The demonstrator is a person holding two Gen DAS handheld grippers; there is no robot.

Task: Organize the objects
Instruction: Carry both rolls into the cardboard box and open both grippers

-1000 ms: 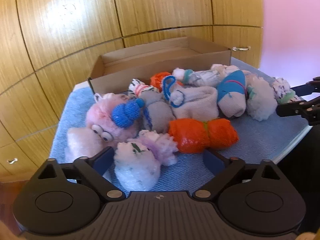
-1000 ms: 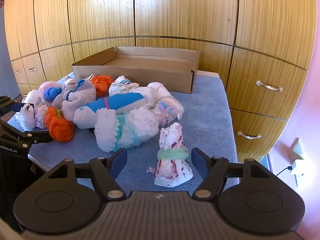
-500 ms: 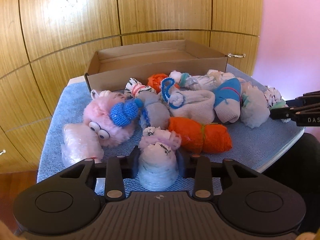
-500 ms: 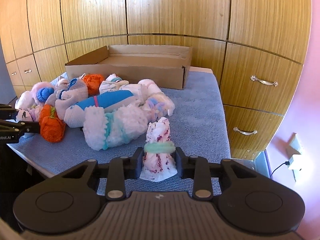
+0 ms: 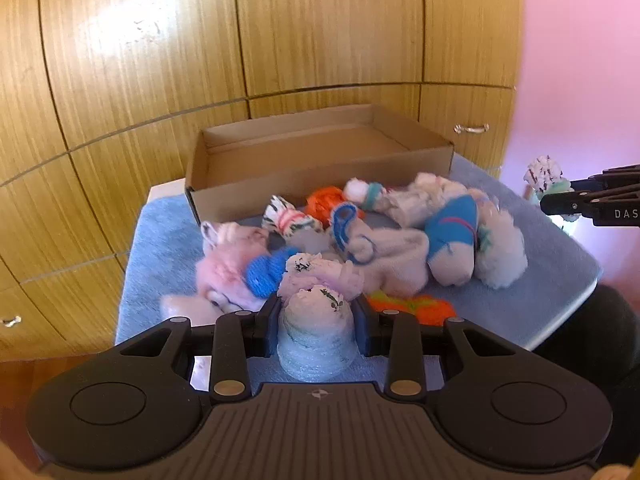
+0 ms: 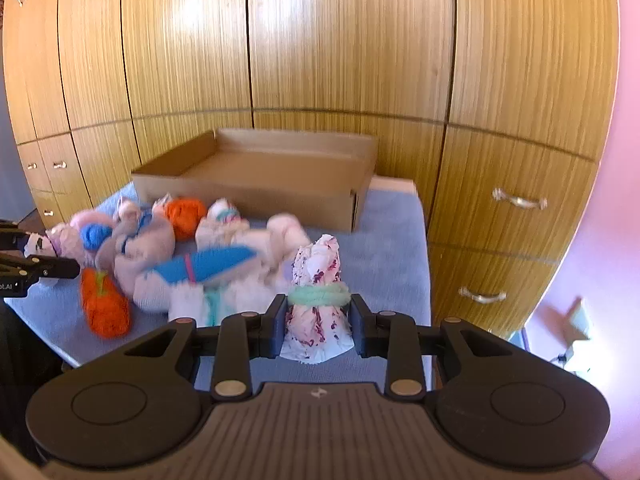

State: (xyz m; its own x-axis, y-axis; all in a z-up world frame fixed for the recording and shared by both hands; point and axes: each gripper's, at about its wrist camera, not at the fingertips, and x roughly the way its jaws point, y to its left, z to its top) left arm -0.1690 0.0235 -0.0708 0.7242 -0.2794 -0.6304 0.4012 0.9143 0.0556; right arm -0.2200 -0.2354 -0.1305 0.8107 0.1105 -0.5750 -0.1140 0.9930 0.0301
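My left gripper [image 5: 317,322] is shut on a fluffy pale blue and lilac sock bundle [image 5: 316,332], held above the blue cloth. My right gripper [image 6: 318,320] is shut on a white sock bundle with purple specks and a green band [image 6: 318,300], also lifted. A pile of rolled socks lies on the table: a pink fuzzy one with a blue pompom [image 5: 240,268], an orange roll [image 6: 105,306], a blue and beige sock [image 6: 200,268]. An open cardboard box [image 5: 320,172] stands behind the pile, with nothing seen inside. The right gripper shows at the right edge of the left wrist view [image 5: 560,200].
Wooden cabinet doors and drawers with metal handles [image 6: 518,200] stand behind and to the right of the table. The blue cloth [image 6: 396,256] covers the table top, its front edge close below both grippers. A pink wall [image 5: 580,80] lies at the right.
Both grippers closed from open onto their sock bundles, then rose with them off the cloth. The pile now looks lower and farther in both views.
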